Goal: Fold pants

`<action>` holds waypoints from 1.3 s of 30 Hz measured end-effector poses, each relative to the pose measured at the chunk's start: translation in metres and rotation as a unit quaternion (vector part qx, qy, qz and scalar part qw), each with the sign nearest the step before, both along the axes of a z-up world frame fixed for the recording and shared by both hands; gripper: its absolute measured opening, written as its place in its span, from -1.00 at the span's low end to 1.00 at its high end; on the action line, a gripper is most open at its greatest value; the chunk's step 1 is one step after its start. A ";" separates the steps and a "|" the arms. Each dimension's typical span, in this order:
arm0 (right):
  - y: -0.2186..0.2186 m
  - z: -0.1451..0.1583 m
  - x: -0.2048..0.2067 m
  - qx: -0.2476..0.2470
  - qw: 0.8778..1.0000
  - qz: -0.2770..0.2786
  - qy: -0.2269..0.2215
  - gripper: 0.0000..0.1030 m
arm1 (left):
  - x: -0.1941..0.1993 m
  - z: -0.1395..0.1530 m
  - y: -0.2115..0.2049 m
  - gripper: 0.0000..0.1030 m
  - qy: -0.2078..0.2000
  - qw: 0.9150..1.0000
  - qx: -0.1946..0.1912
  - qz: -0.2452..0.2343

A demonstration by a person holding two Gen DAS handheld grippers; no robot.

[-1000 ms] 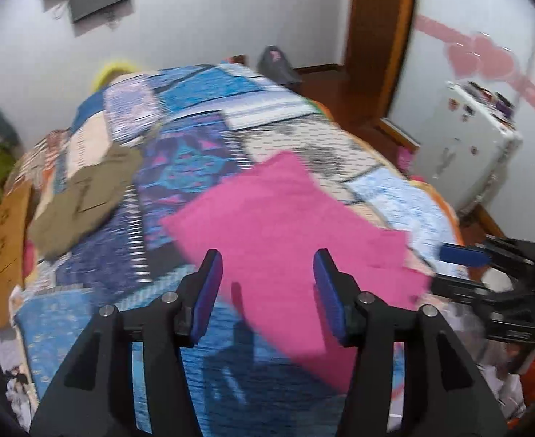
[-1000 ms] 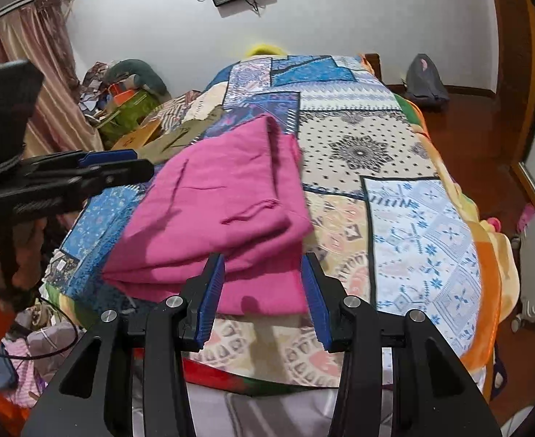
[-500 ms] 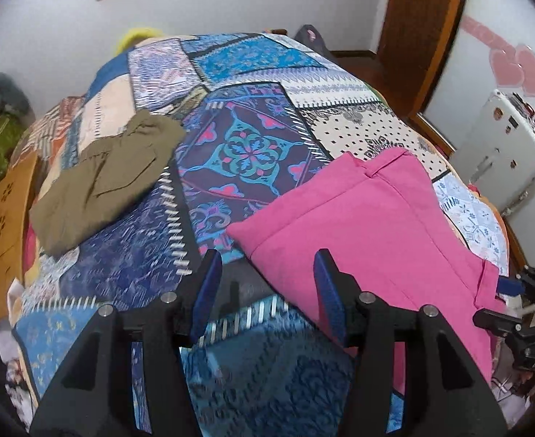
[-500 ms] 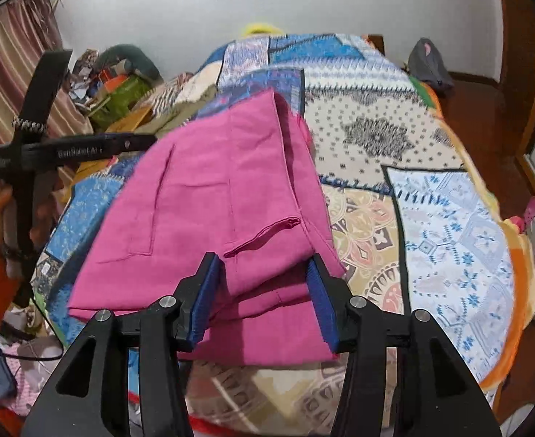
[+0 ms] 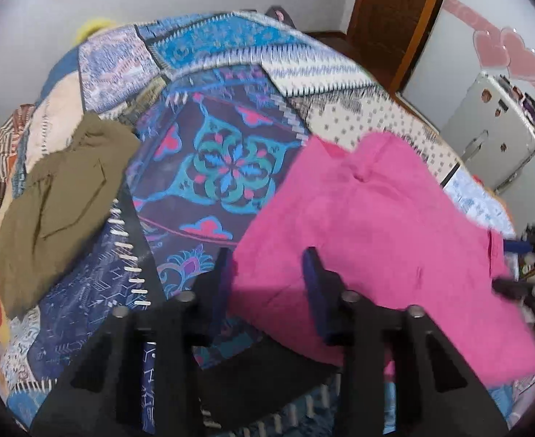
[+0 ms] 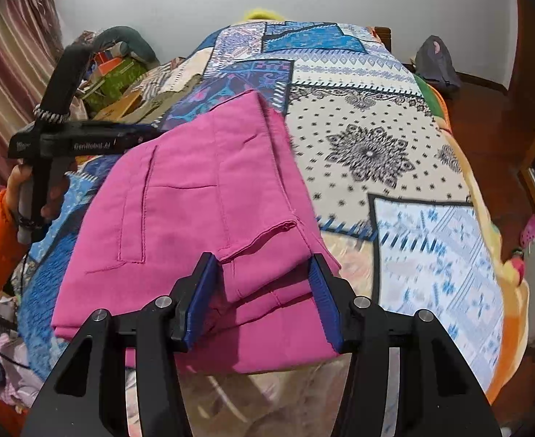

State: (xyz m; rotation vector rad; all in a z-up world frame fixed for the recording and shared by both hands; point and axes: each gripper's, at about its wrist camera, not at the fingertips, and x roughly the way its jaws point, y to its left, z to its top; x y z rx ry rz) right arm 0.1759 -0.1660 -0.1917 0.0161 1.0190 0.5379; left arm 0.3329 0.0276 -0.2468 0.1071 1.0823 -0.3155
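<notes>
Right wrist view: the bed [image 6: 395,116] fills most of the frame, its patchwork quilt running from the near edge to the far wall. The pink pants [image 6: 202,218] lie folded on the near left part of the quilt, one narrow end pointing far, the thicker layered end hanging slightly past the near edge. A pocket seam shows on their top face. The right gripper [image 6: 264,291] sits at that near end with its jaws wide, one blue pad on each side of a raised fold of pink cloth; whether the pads touch the cloth cannot be told. To the left, a hand [image 6: 31,189] in an orange sleeve holds the left gripper [image 6: 85,144] above the pants' left edge.

In the left wrist view the pants [image 5: 384,240] lie on the right of the quilt [image 5: 227,160], and an olive garment [image 5: 56,204] lies well apart on the left. The left gripper [image 5: 267,276] is spread wide over the pants' near left corner, gripping nothing. A white fridge [image 5: 493,138] stands far right, beyond the bed
</notes>
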 end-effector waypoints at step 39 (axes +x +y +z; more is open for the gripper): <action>0.091 0.001 0.057 0.012 0.995 0.102 -0.019 -0.05 | -0.047 0.022 -0.004 -0.30 -0.033 0.997 -0.045 0.049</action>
